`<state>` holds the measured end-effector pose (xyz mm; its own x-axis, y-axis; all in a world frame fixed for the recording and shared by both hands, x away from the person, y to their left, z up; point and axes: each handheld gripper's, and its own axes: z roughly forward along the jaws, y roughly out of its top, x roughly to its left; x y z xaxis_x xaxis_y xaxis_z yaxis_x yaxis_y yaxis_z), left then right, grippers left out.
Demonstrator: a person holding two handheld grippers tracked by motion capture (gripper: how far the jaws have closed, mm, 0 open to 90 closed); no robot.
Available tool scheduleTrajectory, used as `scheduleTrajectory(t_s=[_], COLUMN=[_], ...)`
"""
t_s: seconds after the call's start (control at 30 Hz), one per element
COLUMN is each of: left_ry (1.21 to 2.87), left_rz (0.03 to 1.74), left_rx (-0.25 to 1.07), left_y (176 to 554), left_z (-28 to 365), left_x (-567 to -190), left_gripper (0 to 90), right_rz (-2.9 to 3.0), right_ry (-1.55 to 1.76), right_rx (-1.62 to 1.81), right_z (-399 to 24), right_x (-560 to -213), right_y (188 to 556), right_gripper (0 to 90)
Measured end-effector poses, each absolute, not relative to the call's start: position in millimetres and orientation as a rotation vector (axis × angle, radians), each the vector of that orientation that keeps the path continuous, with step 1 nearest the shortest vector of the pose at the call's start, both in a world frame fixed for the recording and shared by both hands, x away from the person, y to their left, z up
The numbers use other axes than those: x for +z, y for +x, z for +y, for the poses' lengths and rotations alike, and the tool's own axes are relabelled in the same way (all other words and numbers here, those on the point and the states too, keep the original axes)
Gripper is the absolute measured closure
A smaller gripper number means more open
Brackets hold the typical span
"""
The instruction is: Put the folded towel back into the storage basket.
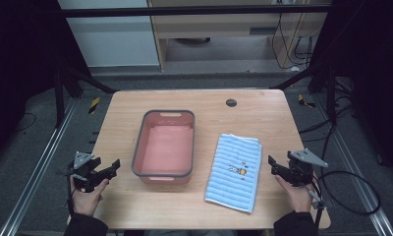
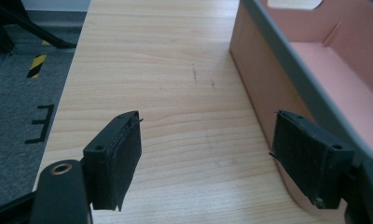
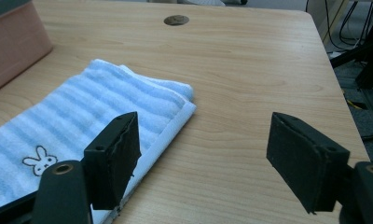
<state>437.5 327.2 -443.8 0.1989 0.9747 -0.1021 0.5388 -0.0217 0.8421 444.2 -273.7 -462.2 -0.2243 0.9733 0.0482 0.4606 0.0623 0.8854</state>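
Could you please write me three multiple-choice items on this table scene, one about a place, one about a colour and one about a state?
1. Where does the folded towel lie relative to the pink bin?
A. Inside it
B. On the table beside it, toward the right gripper
C. Draped over its rim

2. What colour are the towel's stripes?
A. Red and white
B. Green and yellow
C. Light blue and white

3. How do the jaws of the left gripper stand?
A. Open, with nothing between them
B. Shut on the towel
C. Shut on the bin's rim

Answers:
1. B, since the high view shows the towel flat on the table, apart from the bin.
2. C, as the right gripper view shows pale blue and white bands.
3. A, because the left gripper view shows bare wood between its spread pads.
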Motion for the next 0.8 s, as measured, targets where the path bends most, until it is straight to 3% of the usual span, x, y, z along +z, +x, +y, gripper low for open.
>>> scheduleTrajectory(t_s=[0.8], left_ry=[1.679], left_rz=[1.258], left_rx=[0.683], left_y=[416], left_z=[283], left_x=[-407], left_gripper=[24.5], right_rz=[1.743], right_ry=[1.368], right_rx=[1.136], right_z=[-267], right_x=[-450], right_y=[440], right_gripper=[25.9])
